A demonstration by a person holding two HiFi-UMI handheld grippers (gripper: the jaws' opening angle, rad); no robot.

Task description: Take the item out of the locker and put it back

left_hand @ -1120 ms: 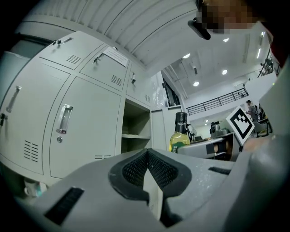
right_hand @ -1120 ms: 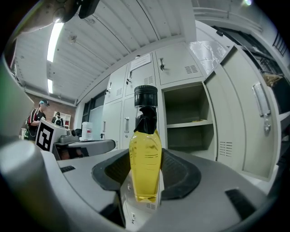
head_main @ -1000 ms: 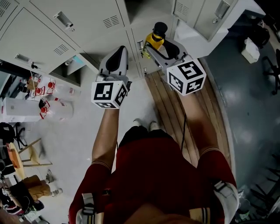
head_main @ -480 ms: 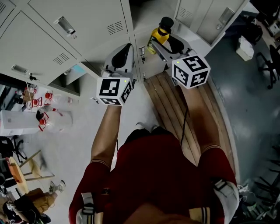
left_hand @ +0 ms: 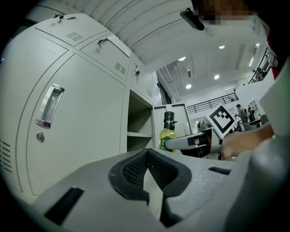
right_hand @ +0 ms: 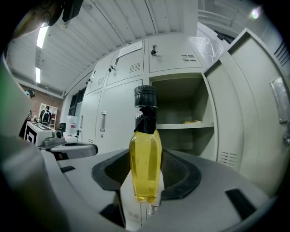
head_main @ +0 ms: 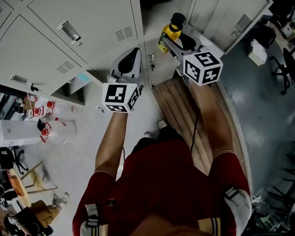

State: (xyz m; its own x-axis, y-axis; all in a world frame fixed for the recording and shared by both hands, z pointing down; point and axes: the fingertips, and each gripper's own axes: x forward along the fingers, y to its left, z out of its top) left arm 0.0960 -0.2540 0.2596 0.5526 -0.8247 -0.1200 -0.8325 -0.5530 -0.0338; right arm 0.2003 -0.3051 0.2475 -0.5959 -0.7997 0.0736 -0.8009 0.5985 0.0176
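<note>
A bottle of yellow liquid with a black cap (right_hand: 145,172) stands upright between the jaws of my right gripper (right_hand: 144,190), which is shut on it. In the head view the bottle (head_main: 168,34) sits at the tip of the right gripper (head_main: 171,40), just in front of the open locker (head_main: 154,9). The right gripper view shows the open compartment (right_hand: 181,102) straight ahead with its shelf (right_hand: 181,125). My left gripper (head_main: 130,53) hangs to the left before a closed door, its jaws (left_hand: 148,156) shut with nothing between them. The left gripper view also shows the bottle (left_hand: 168,132).
The open locker door (right_hand: 258,108) swings out on the right. Closed grey locker doors (head_main: 83,27) fill the left. A wooden bench (head_main: 182,115) runs under my right arm. Plastic bottles and a white box (head_main: 44,124) lie on the floor at left. A small yellowish item (right_hand: 192,121) rests on the shelf.
Both grippers have moved toward the lockers, up in the head view. The bottle has travelled with the right gripper and is now closer to the open compartment.
</note>
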